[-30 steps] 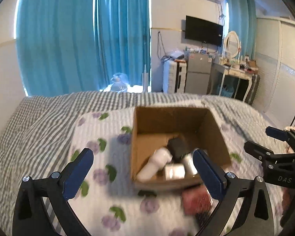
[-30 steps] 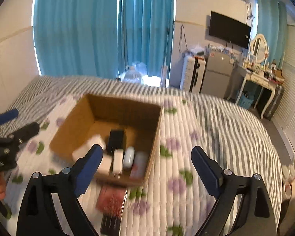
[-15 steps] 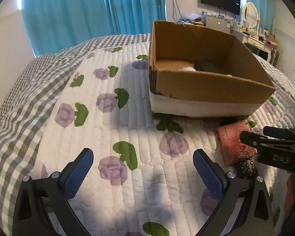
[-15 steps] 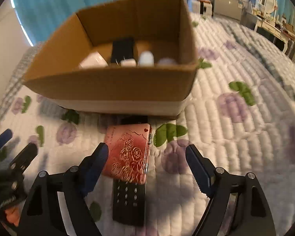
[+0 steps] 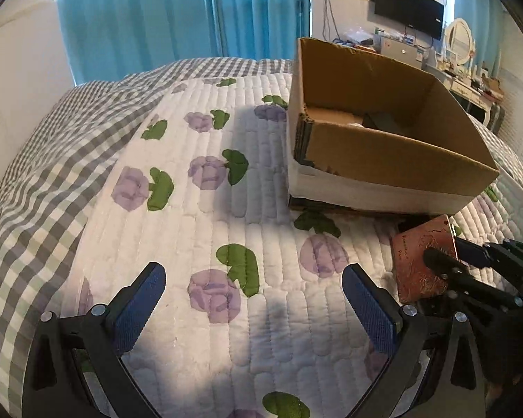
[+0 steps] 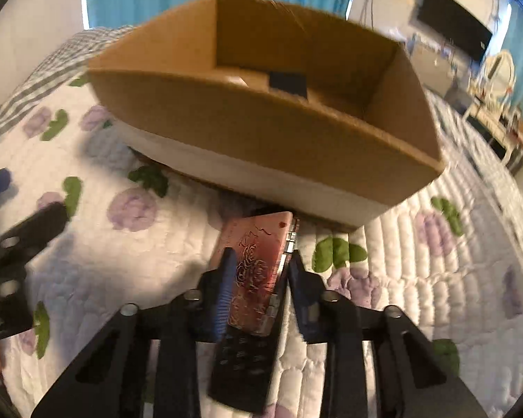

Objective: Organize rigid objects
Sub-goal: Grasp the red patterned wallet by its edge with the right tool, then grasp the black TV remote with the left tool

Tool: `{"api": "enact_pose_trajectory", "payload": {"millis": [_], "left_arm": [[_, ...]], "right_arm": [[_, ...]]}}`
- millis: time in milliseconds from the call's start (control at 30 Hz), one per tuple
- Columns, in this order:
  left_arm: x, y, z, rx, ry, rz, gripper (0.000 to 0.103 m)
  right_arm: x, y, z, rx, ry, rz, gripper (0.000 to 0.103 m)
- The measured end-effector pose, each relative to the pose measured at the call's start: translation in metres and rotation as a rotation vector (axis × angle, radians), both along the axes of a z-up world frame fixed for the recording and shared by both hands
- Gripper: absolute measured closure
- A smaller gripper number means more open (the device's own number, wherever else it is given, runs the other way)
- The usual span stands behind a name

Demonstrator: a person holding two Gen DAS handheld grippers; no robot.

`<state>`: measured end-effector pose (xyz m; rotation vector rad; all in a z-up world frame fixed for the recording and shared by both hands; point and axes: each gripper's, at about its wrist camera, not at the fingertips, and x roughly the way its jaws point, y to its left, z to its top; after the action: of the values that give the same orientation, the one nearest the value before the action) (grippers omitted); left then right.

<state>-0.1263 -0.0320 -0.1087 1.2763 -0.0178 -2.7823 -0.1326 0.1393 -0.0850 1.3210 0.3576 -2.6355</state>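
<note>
A red rose-patterned case (image 6: 258,254) lies on the flowered quilt (image 5: 226,216), partly over a black remote (image 6: 244,365), just in front of an open cardboard box (image 6: 261,129). My right gripper (image 6: 261,268) is closing, and its pads sit against both long sides of the case. In the left wrist view the same case (image 5: 423,257) and right gripper (image 5: 449,261) show at the right, below the box (image 5: 383,153). My left gripper (image 5: 254,299) hovers open over bare quilt, holding nothing. A black item (image 6: 287,83) and a white one show inside the box.
A grey checked blanket (image 5: 52,160) covers the bed's left side. Blue curtains (image 5: 177,14) hang behind the bed. A wall television (image 5: 409,10) and a dressing table with a mirror (image 5: 463,38) stand at the far right.
Both grippers came down close to the quilt. The right gripper's jaws went from wide open to narrow around the red case. The left gripper stayed open.
</note>
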Motion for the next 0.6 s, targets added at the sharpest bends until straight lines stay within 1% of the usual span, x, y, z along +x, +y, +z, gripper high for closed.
{"api": "enact_pose_trajectory", "payload": {"millis": [67,133,233,333,367,433,500,567,600], "left_arm": [[-0.001,-0.001,-0.001,0.002,-0.003,0.011,0.0],[-0.001,-0.003,-0.002,0.004,-0.006,0.017,0.0],[-0.002,-0.005,-0.004,0.005,-0.011,0.026,0.0],[-0.001,-0.004,-0.004,0.001,-0.011,0.025,0.0],[-0.001,-0.003,-0.004,0.0,-0.011,0.024,0.0],[-0.001,-0.002,-0.003,0.001,-0.011,0.016,0.0],[-0.001,0.001,0.0,-0.005,-0.01,0.011,0.0],[0.001,0.008,0.004,-0.013,-0.008,-0.006,0.0],[0.002,0.013,0.006,-0.014,-0.005,-0.013,0.0]], "right_arm": [[0.009,-0.01,0.008,-0.006,0.02,0.033,0.085],[0.013,-0.019,0.008,-0.024,0.015,0.063,0.086],[-0.001,-0.02,-0.008,-0.013,-0.022,0.063,0.086],[-0.004,-0.015,-0.018,-0.05,-0.05,0.051,0.088],[-0.003,-0.011,-0.015,-0.069,-0.045,0.048,0.092],[0.001,-0.002,-0.005,-0.127,-0.037,0.049,0.094],[0.009,0.004,0.007,-0.133,-0.004,0.05,0.094],[0.024,0.014,0.025,-0.127,0.059,0.059,0.094],[0.029,0.018,0.029,-0.128,0.075,0.061,0.094]]}}
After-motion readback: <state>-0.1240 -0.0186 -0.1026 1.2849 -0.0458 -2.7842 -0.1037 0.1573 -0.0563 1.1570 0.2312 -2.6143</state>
